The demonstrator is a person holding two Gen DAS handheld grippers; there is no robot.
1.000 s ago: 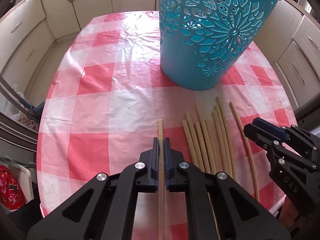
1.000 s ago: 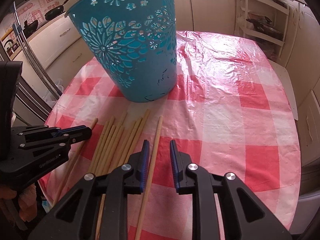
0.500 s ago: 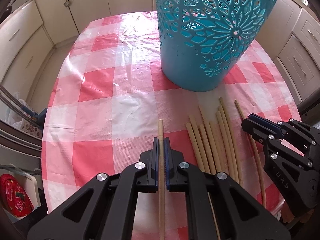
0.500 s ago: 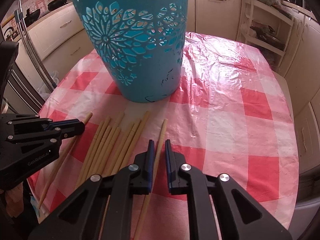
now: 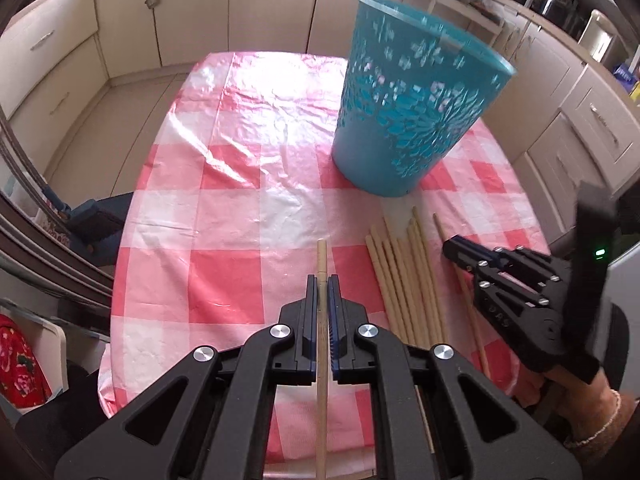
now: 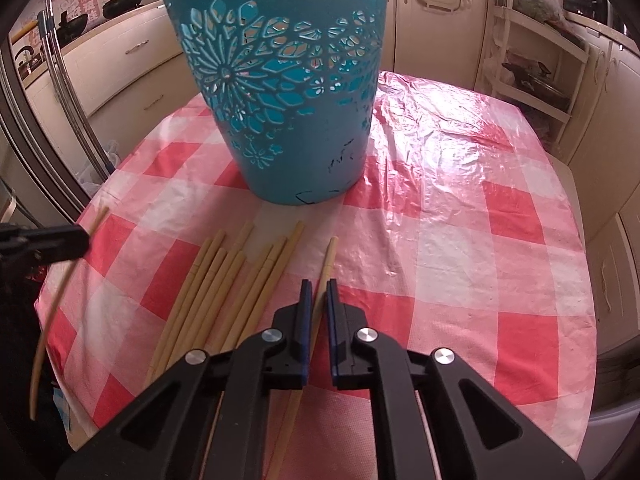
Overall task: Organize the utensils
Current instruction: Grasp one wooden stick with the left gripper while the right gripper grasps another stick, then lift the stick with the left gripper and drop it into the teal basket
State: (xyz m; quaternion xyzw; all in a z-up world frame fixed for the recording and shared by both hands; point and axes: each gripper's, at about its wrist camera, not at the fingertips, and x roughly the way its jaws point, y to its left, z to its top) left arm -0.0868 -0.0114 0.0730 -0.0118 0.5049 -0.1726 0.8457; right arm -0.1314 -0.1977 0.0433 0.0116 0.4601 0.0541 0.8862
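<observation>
A teal cut-out basket [image 5: 416,104] stands upright on the red-and-white checked tablecloth [image 5: 248,208]; it also shows in the right wrist view [image 6: 288,92]. My left gripper [image 5: 322,280] is shut on one bamboo chopstick [image 5: 321,264] and holds it above the cloth. My right gripper [image 6: 317,286] is shut on another chopstick [image 6: 329,256], lifted off the cloth. Several loose chopsticks [image 6: 224,280] lie side by side in front of the basket, also seen in the left wrist view [image 5: 404,272]. The right gripper shows in the left wrist view [image 5: 456,246].
Cream kitchen cabinets [image 5: 132,12] ring the table. A shelf rack [image 6: 536,64] stands at the back right. The table edge [image 6: 588,400] curves close on the right. Metal rails [image 6: 52,92] run along the left. Pans [image 6: 124,0] sit on a far counter.
My right gripper closed on the rightmost chopstick and lifted it. My left gripper rose and pulled back with its chopstick, so the basket looks farther away.
</observation>
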